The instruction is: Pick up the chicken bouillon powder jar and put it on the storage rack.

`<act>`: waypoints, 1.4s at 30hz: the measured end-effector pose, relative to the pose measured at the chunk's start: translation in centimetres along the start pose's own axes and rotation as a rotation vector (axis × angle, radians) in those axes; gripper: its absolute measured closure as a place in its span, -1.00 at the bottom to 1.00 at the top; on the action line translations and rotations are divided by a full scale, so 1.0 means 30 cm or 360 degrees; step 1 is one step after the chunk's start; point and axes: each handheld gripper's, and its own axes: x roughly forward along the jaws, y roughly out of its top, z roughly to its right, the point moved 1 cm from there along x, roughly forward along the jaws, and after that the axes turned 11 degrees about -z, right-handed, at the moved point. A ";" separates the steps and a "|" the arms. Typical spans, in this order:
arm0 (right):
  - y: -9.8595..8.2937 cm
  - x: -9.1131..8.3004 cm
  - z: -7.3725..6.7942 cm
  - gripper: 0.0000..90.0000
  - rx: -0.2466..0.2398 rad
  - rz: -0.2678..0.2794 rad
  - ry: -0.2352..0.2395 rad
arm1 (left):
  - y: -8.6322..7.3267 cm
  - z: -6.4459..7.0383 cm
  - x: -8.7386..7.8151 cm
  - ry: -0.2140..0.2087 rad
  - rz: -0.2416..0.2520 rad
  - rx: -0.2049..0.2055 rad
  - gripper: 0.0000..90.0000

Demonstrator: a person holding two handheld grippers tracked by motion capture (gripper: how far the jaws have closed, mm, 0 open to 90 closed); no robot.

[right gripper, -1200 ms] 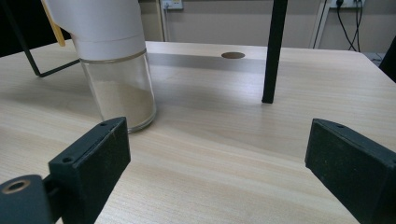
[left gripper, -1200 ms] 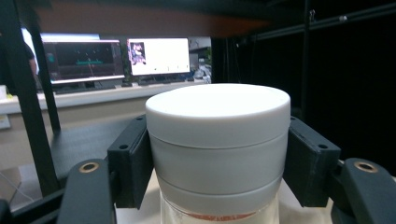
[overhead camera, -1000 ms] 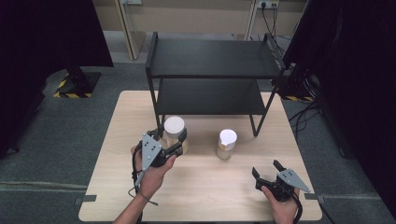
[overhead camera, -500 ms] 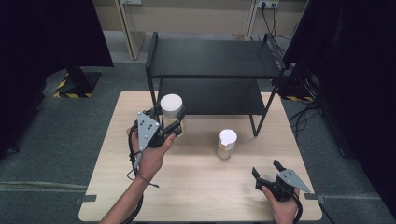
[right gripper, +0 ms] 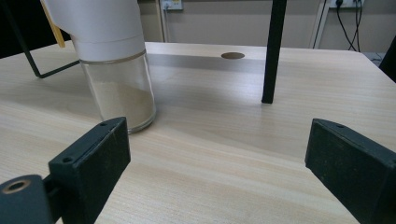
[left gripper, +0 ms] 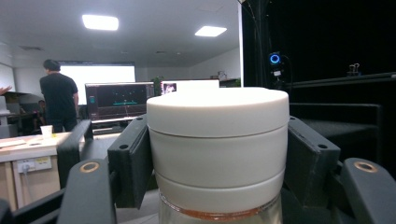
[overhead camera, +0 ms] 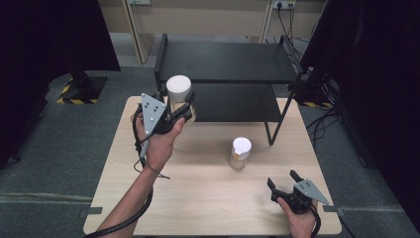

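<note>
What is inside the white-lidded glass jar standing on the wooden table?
The glass jar holds pale tan powder, seen through its clear wall; the white lid hides its upper part.

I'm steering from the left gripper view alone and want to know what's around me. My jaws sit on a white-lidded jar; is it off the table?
Observer: Yes. In the high view the left gripper holds the white-lidded jar up in the air near the left end of the black shelf rack.
Operator: Is there another jar?
Observer: A second jar, also white-lidded, stands on the wooden table in front of the rack.
Operator: What is in it?
Observer: The right gripper view shows pale powder behind its glass.
Operator: And the other gripper?
Observer: The right gripper rests low at the table's near right corner, jaws open, holding nothing.
</note>
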 end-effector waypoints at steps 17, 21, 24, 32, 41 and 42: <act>0.001 0.000 0.001 -0.85 0.0005 -0.0002 0.0003 | 0.155 -0.029 0.074 0.0059 0.0025 -0.0020 -0.25; 0.001 0.000 0.001 -0.85 0.0000 -0.0003 0.0003 | 0.177 -0.031 0.087 0.0069 0.0023 -0.0016 -0.25; 0.001 0.001 0.002 -0.85 0.0001 -0.0003 0.0004 | 0.207 -0.035 0.108 0.0076 0.0026 -0.0017 -0.25; 0.001 0.000 0.003 -0.85 0.0004 -0.0002 0.0006 | 0.258 -0.047 0.157 0.0107 0.0023 -0.0006 -0.25; 0.001 0.000 0.003 -0.85 0.0000 -0.0003 0.0008 | 0.295 -0.070 0.232 0.0155 -0.0003 -0.0008 -0.25; 0.001 0.000 0.003 -0.85 -0.0002 -0.0002 0.0007 | 0.295 -0.070 0.232 0.0155 -0.0003 -0.0008 -0.25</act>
